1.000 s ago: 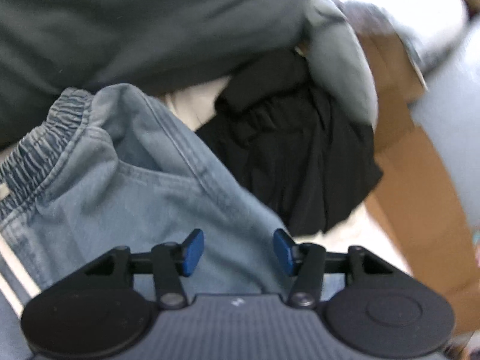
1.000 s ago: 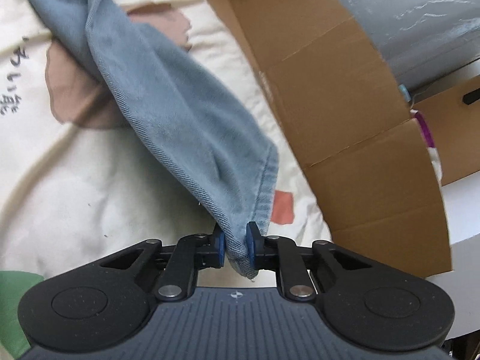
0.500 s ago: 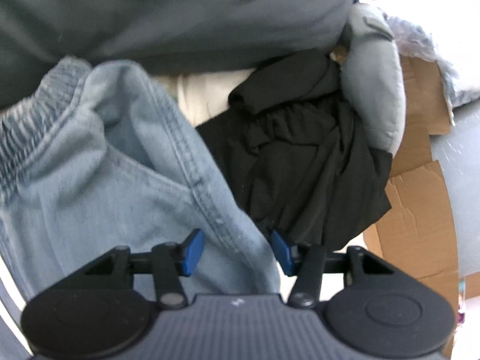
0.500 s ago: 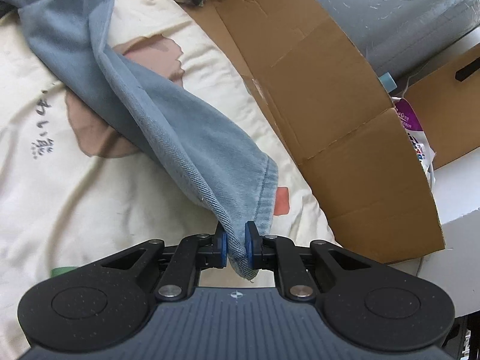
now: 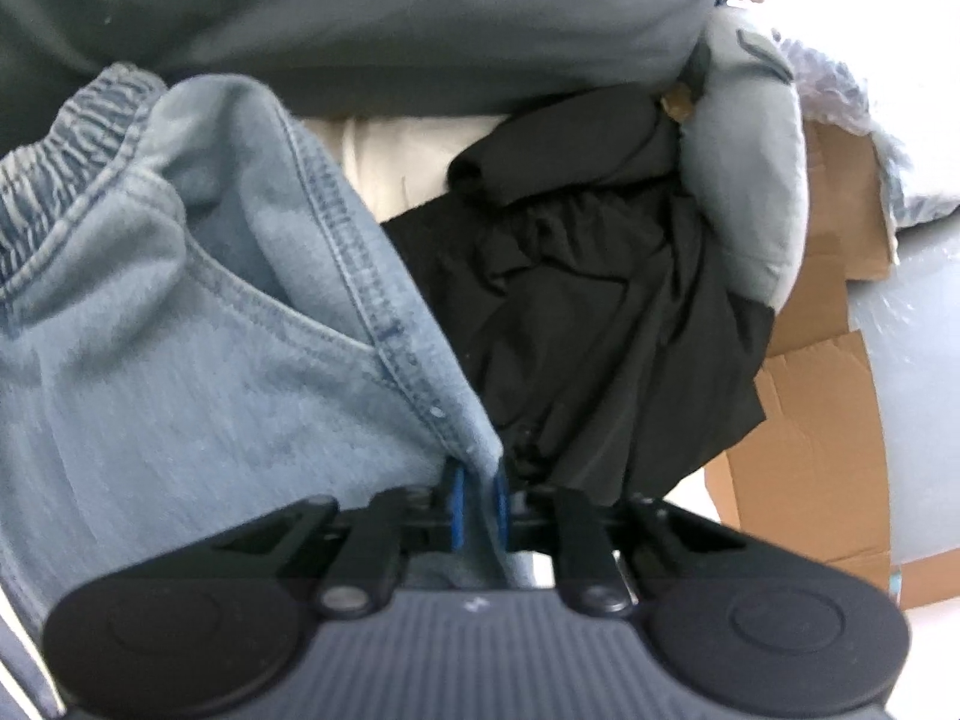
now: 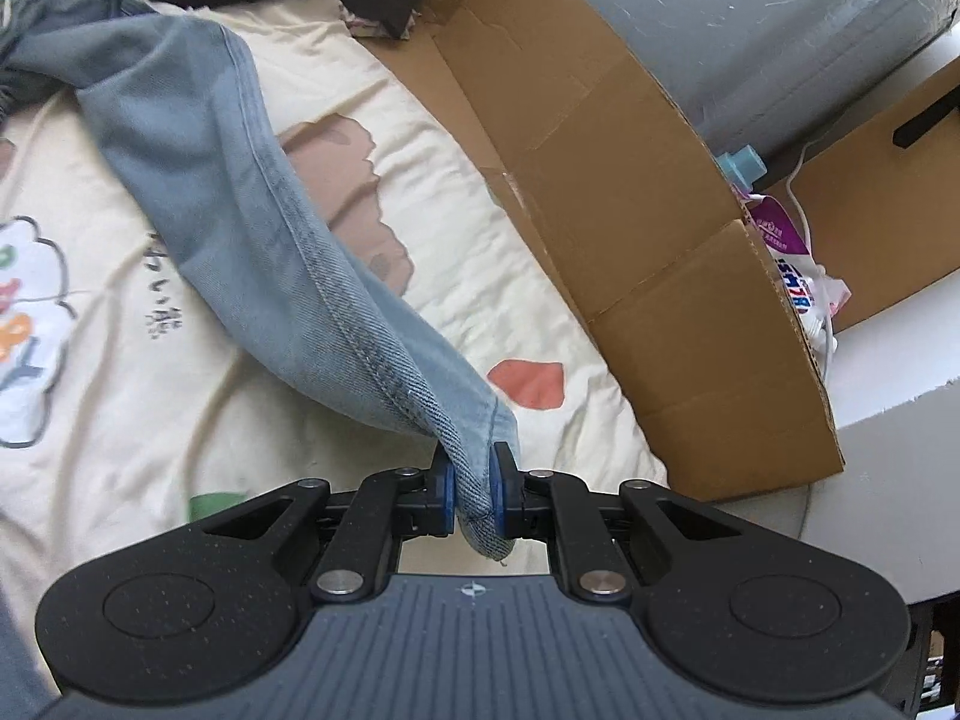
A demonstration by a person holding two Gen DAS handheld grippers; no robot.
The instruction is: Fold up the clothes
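**Both grippers grip the light blue jeans**

Left wrist view: the left gripper (image 5: 478, 507) has just been closing, and its blue pads (image 5: 457, 504) now pinch the stitched side seam of the jeans (image 5: 198, 360). The elastic waistband (image 5: 66, 162) and a pocket opening are at the left of the gripper. Just beside the jeans, on the right, lies a crumpled black garment (image 5: 600, 312). Behind it is a grey-blue padded piece (image 5: 750, 180), and a large dark grey fabric (image 5: 360, 12) fills the top of the view. Brown cardboard (image 5: 804, 432) is at the right edge.

Right wrist view: the right gripper (image 6: 474, 504) is clenched on the hem end of one jeans leg (image 6: 270, 228). The leg is lifted above a cream bedsheet (image 6: 180, 420) with cartoon prints, and it runs from the pads up to the upper left corner. At the right of the sheet stands an open cardboard box (image 6: 630, 210). Behind the box are a bottle with a light blue cap (image 6: 743, 165) and a purple and white package (image 6: 786, 258).
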